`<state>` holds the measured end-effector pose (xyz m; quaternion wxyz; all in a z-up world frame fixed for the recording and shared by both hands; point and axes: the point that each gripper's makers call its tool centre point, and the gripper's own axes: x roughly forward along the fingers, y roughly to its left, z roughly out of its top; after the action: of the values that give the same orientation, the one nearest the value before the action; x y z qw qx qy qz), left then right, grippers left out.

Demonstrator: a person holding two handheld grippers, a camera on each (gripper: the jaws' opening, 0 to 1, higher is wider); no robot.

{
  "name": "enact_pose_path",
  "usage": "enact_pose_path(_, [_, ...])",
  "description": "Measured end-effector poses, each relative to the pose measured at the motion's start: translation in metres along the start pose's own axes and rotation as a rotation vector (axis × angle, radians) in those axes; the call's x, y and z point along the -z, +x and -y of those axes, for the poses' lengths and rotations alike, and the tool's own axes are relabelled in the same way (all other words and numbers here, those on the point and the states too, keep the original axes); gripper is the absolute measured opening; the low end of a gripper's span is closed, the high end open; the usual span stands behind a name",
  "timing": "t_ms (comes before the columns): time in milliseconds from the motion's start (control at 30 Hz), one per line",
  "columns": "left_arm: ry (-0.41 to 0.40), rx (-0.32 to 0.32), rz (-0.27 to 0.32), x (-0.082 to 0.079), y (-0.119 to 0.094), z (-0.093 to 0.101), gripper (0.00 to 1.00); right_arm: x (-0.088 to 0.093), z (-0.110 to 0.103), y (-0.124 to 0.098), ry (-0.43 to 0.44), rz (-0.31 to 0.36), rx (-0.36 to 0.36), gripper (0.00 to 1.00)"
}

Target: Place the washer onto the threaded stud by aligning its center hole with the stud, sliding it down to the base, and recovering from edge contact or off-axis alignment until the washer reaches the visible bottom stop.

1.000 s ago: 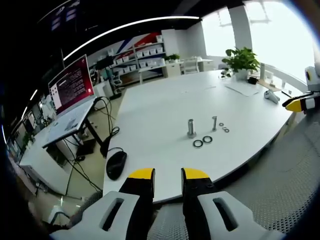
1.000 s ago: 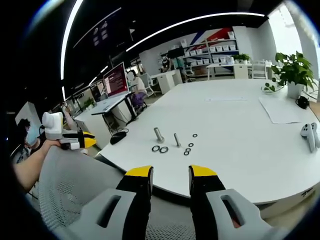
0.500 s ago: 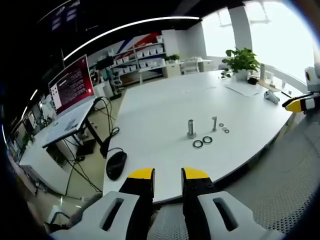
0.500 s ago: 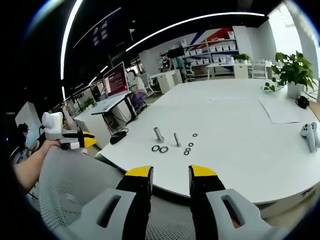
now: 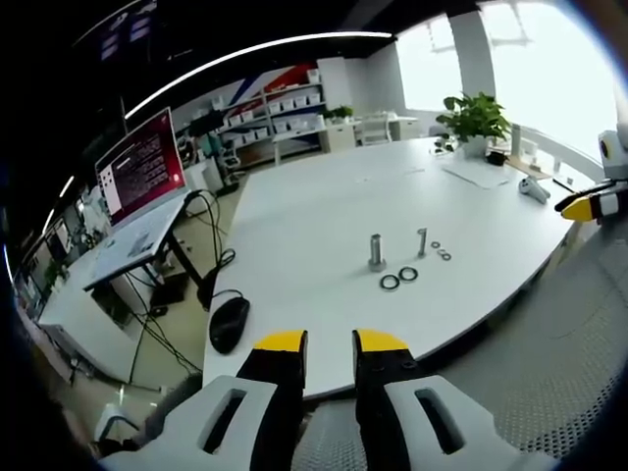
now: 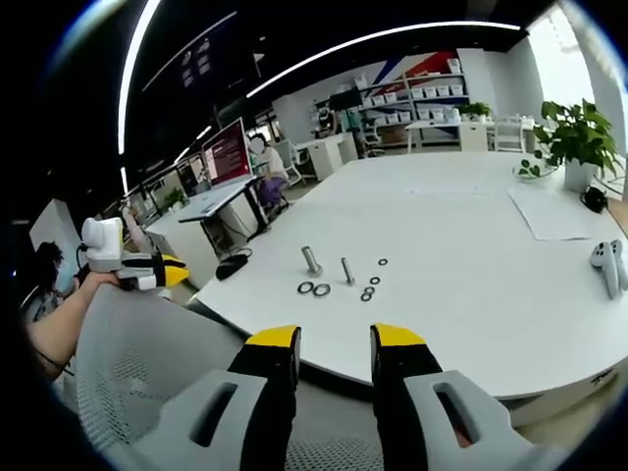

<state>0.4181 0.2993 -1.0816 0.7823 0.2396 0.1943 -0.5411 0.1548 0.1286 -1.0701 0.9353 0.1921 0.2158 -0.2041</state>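
Two threaded studs stand upright on the white table: a thick one (image 5: 376, 251) (image 6: 311, 261) and a thinner one (image 5: 421, 241) (image 6: 346, 271). Two dark washers (image 5: 398, 278) (image 6: 313, 288) lie flat in front of the thick stud, and several small washers (image 5: 440, 251) (image 6: 370, 287) lie beside the thin one. My left gripper (image 5: 330, 345) hangs off the table's near edge, well short of the parts, its yellow-tipped jaws apart and holding nothing. My right gripper (image 6: 334, 343) also hovers before the table edge, open and holding nothing. The left gripper (image 6: 132, 267) shows at the left, held in a hand.
A black mouse (image 5: 229, 322) lies near the table's left corner. A sheet of paper (image 6: 557, 216), a white controller (image 6: 608, 263) and a potted plant (image 6: 573, 137) sit toward the far right. A grey mesh chair back (image 6: 147, 373) lies below the grippers. A monitor (image 5: 142, 165) stands at left.
Both views have shifted only slightly; the studs and washers stay in place and both grippers stay open.
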Motion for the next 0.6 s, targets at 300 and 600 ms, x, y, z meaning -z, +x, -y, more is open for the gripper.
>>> enact_pose_path(300, [-0.002, -0.001, 0.0, 0.0004, 0.001, -0.0007, 0.17, -0.0011, 0.0001, -0.0006, 0.001, 0.009, 0.003, 0.31])
enact_pose_path(600, [-0.001, -0.005, -0.007, 0.0017, 0.0008, -0.0019, 0.17, -0.0008, -0.002, -0.0003, -0.001, 0.008, -0.007, 0.31])
